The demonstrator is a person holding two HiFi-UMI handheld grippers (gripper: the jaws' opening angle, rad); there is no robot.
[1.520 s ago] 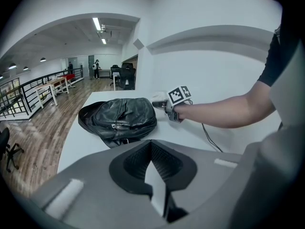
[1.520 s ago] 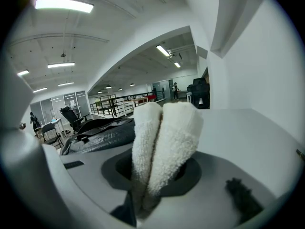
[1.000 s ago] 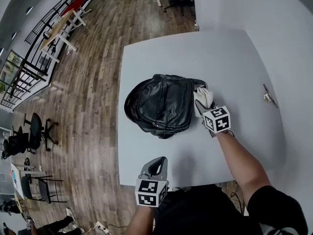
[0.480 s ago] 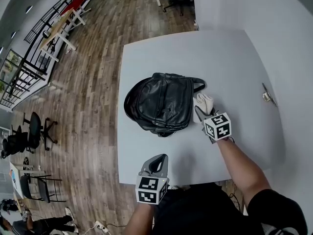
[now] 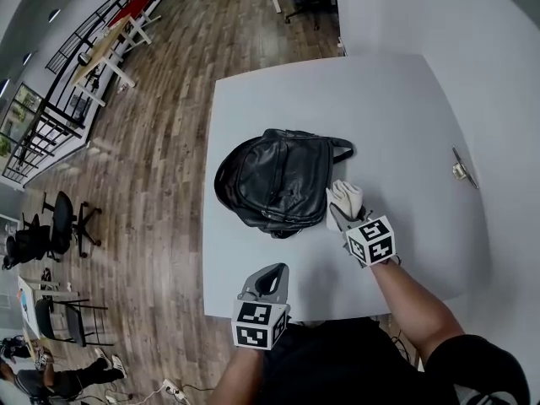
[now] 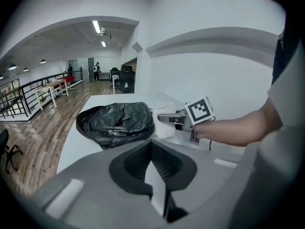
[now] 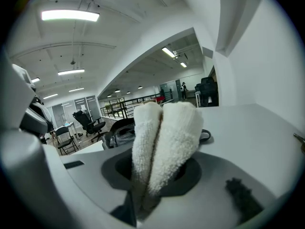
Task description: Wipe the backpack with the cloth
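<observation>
Grey table [image 5: 396,116], backpack [image 5: 278,180], cloth [image 5: 344,199]; wooden office floor [image 5: 160,125].

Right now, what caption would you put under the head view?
Right gripper holds a folded white cloth beside the black backpack on a white table; left gripper hangs shut.

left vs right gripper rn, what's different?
The right gripper is shut on the white cloth; the left gripper is shut on nothing. The right gripper sits beside the backpack; the left gripper is near the table edge, apart from the backpack. Both are above the table.
</observation>
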